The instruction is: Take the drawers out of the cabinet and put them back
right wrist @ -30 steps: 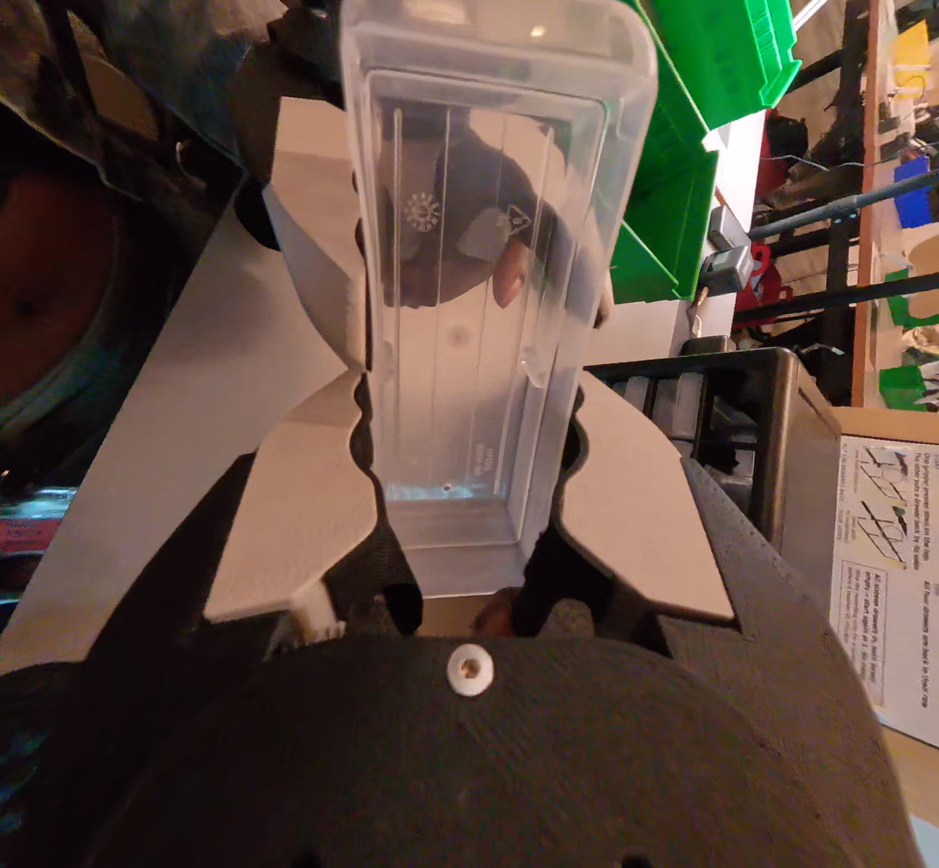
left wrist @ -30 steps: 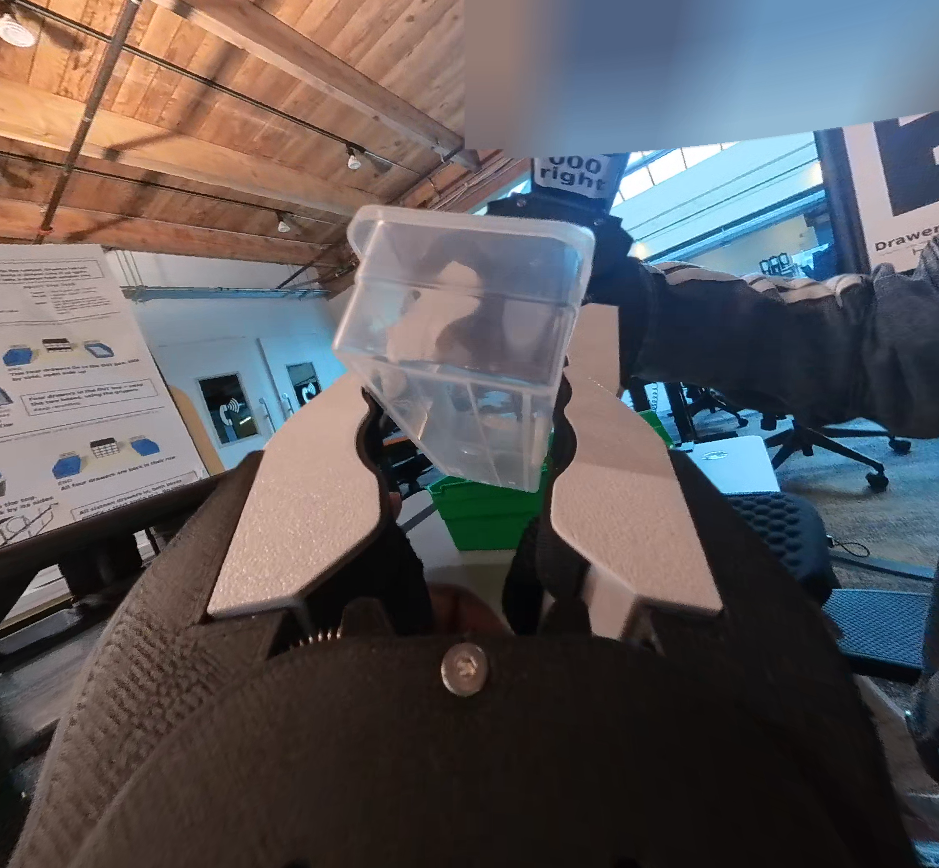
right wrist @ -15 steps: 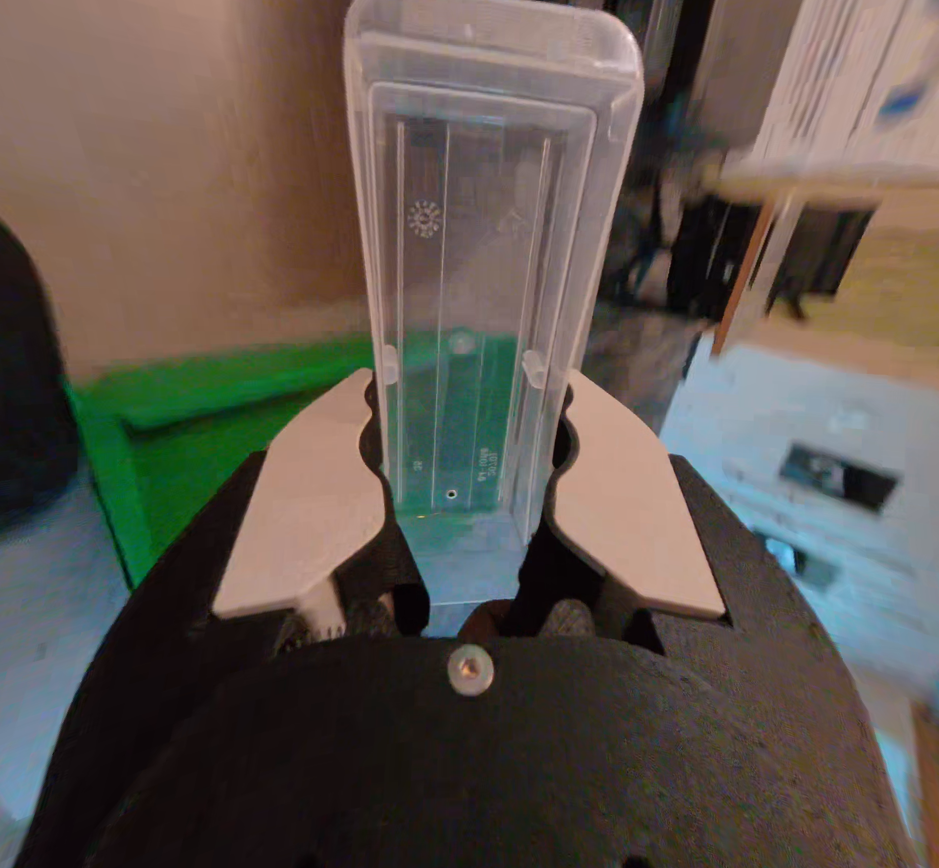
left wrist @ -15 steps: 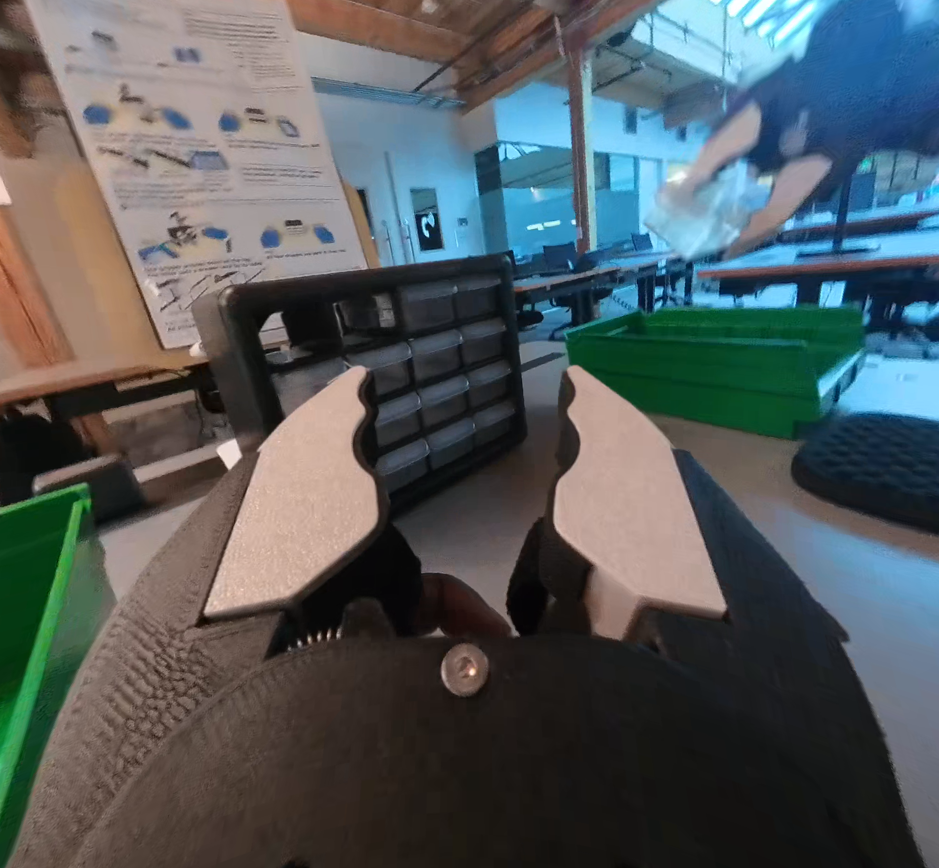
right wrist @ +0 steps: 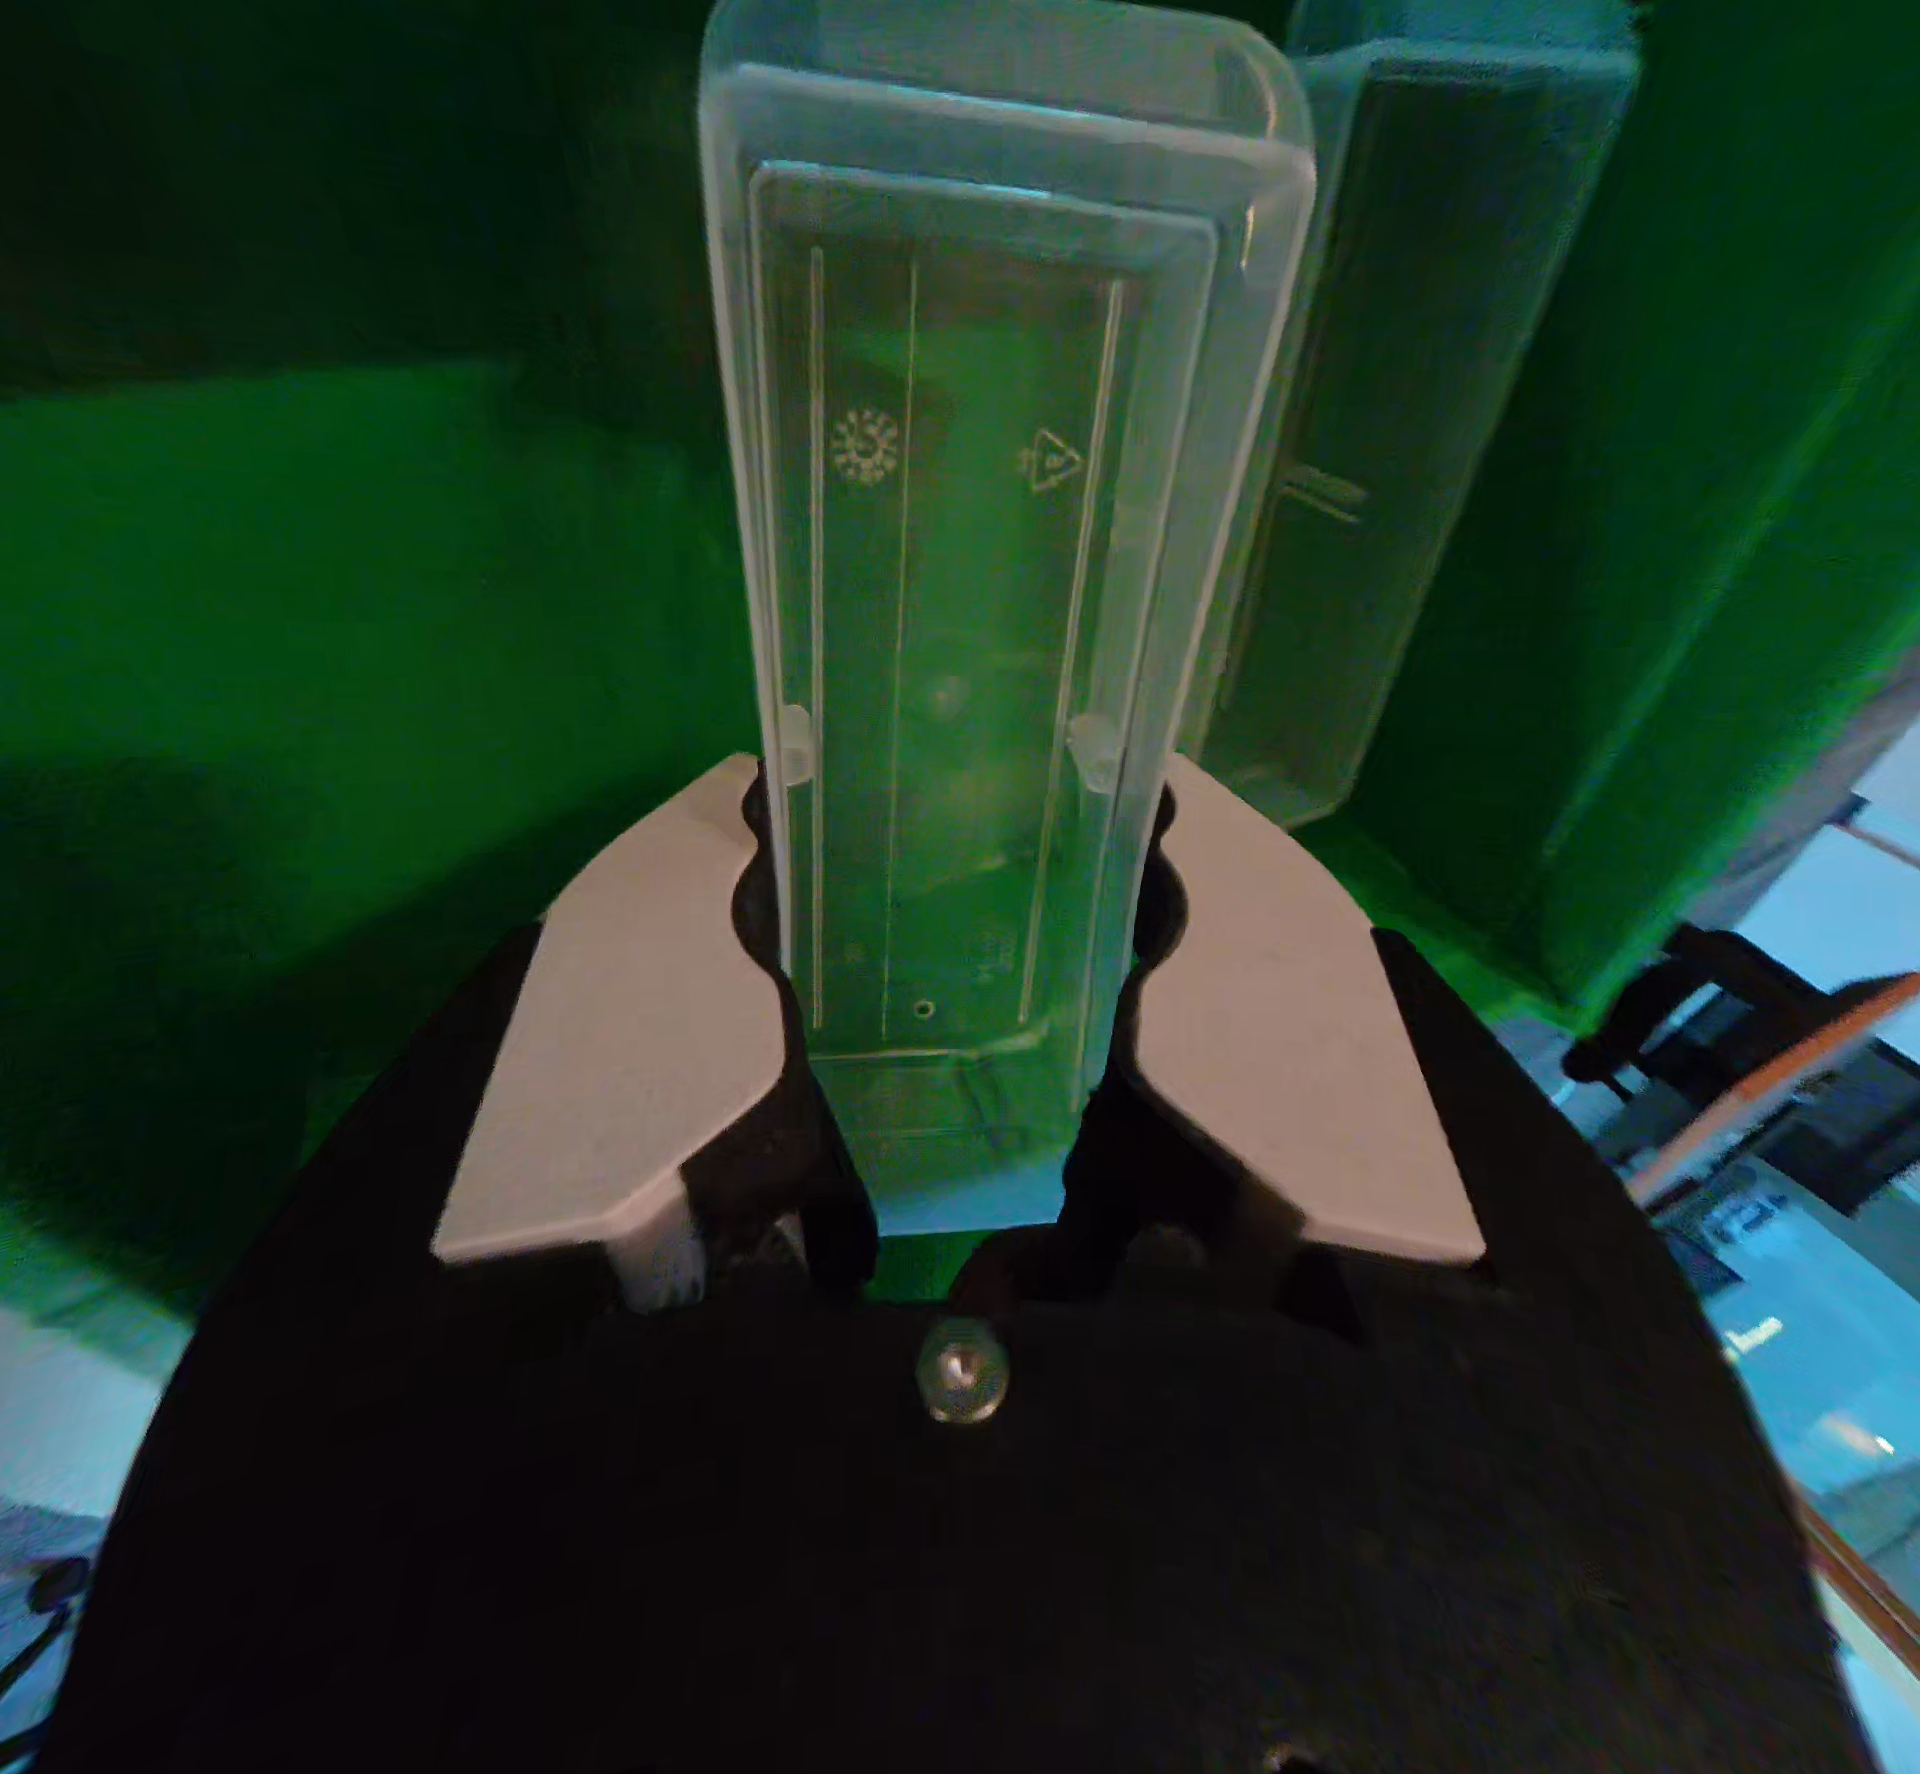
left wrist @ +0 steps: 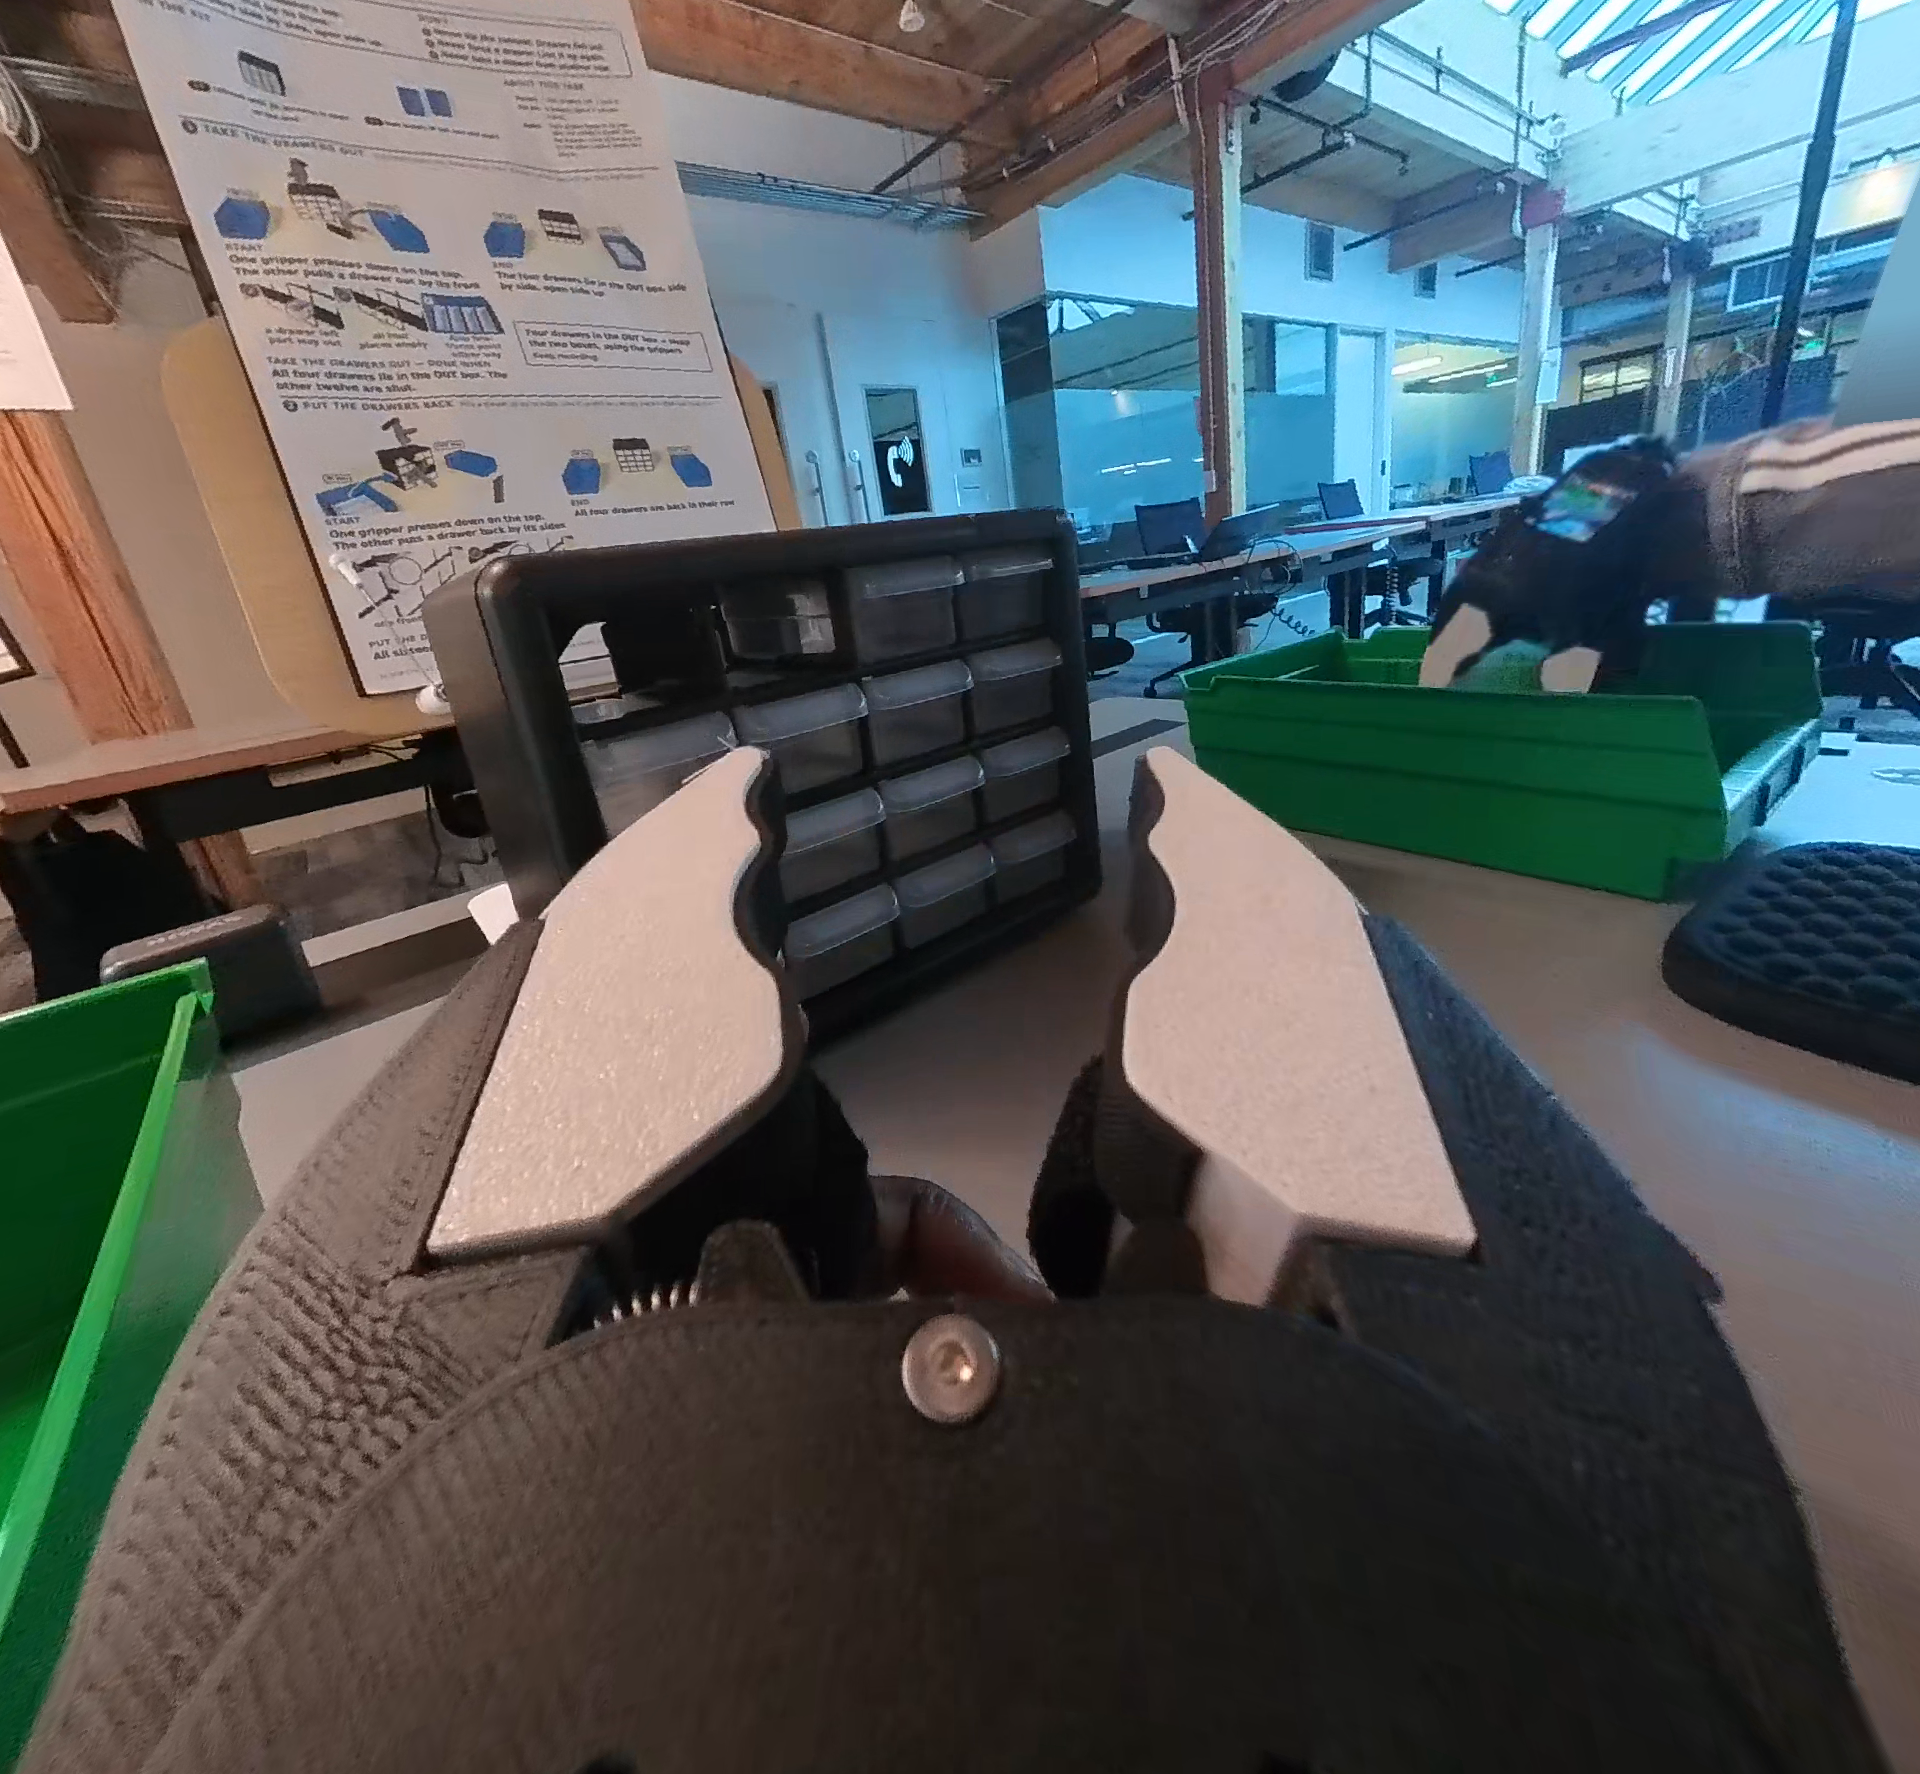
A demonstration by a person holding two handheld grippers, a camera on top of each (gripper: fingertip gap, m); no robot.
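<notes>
The black drawer cabinet point(left wrist: 790, 727) stands on the table ahead of my left gripper point(left wrist: 951, 768), which is open and empty. Its upper left slots are open; the others hold clear drawers. My right gripper point(right wrist: 956, 779) is shut on a clear drawer point(right wrist: 977, 498) and holds it inside a green bin point(right wrist: 312, 581). A second clear drawer point(right wrist: 1423, 374) lies in that bin just to the right. In the left wrist view the right gripper point(left wrist: 1507, 654) dips into the green bin point(left wrist: 1475, 768) right of the cabinet.
Another green bin point(left wrist: 73, 1184) sits at the left edge. A black honeycomb pad point(left wrist: 1808, 955) lies at the right on the table. An instruction poster point(left wrist: 416, 270) leans behind the cabinet. Bare table lies between my left gripper and the cabinet.
My left gripper let go of the clear drawer and swung down to face the cabinet. My right gripper carried the drawer down into the green bin.
</notes>
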